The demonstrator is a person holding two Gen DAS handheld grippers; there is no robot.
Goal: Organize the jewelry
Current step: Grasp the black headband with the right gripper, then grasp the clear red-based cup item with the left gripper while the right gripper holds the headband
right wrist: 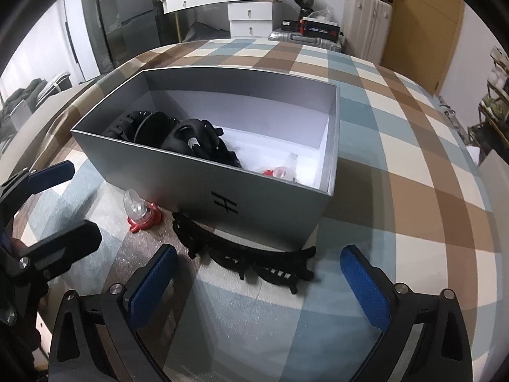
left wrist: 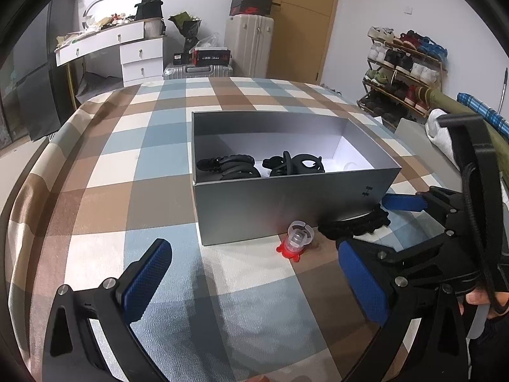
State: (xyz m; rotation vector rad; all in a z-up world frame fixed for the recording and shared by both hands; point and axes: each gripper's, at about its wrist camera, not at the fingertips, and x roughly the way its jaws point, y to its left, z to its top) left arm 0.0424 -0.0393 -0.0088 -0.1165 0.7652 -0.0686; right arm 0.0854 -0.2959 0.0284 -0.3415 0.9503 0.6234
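Note:
A grey open box [left wrist: 280,210] [right wrist: 270,210] sits on the checked cloth. Black hair clips [left wrist: 229,167] [right wrist: 191,140] lie inside it, and a red-and-clear piece [right wrist: 280,172] lies in its right end. A red-and-clear ring piece [left wrist: 296,242] [right wrist: 140,213] lies on the cloth in front of the box. A black hair clip [left wrist: 353,224] [right wrist: 245,254] lies beside it against the box front. My left gripper [left wrist: 254,273] [right wrist: 63,200] is open and empty, short of the ring piece. My right gripper [right wrist: 257,277] [left wrist: 375,222] is open around the black clip, not touching it.
The checked cloth [left wrist: 133,165] covers a rounded table that falls away at the left and far edges. Behind it stand a white dresser [left wrist: 127,47], suitcases [left wrist: 248,44] and a shoe rack [left wrist: 404,67]. A person's hand [left wrist: 483,299] holds the right gripper.

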